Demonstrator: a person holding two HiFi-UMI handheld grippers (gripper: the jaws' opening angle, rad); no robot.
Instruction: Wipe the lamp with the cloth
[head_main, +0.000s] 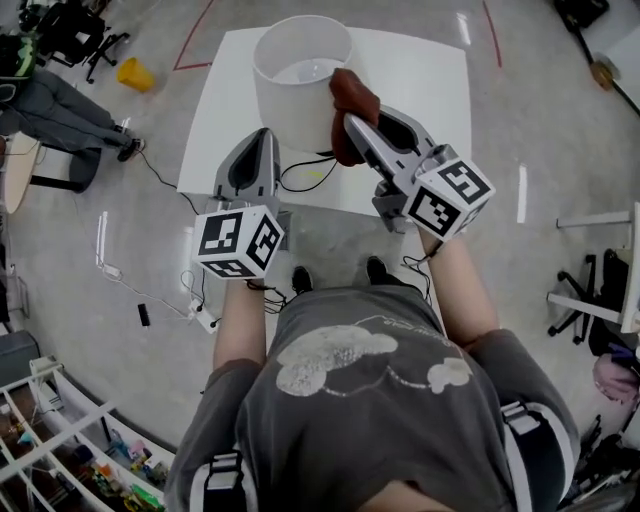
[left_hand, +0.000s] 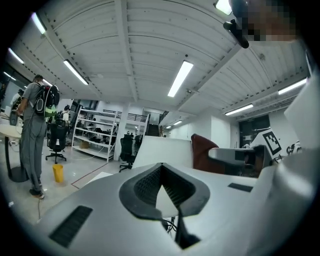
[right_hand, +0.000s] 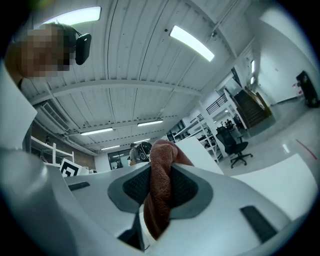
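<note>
The right gripper (head_main: 352, 124) (right_hand: 161, 186) is clamped on a rust-brown cloth (head_main: 352, 98) (right_hand: 159, 197) (left_hand: 202, 152). In the right gripper view the cloth hangs down between the two dark pads and bunches up above the tips. The left gripper (head_main: 262, 138) (left_hand: 160, 168) holds nothing. Its jaws are drawn together with the tips meeting, and only a thin wedge of gap shows lower down.

The person holds both grippers out in front of the body. The left one points at the near side of the lamp (head_main: 298, 80) (left_hand: 165, 149) (right_hand: 196, 151) and is close to it, though I cannot tell whether it touches. The right one reaches further up. Its cloth lies against the right side of the white shade, at the rim and a little down the outer wall.

The lamp stands upright towards the front of a white table (head_main: 430, 80) (right_hand: 287, 175), with the top of its shade open. A black cable (head_main: 305, 178) loops on the table at the lamp's foot, near the front edge.

Beyond the table is a grey floor. A yellow cup (head_main: 134, 75) (left_hand: 58, 172) stands on it off to the left, and a person (head_main: 55, 108) (left_hand: 34, 125) stands near the cup. Further back are an office chair (left_hand: 56, 141) and white shelves (left_hand: 97, 135), under a ribbed ceiling with strip lights.
</note>
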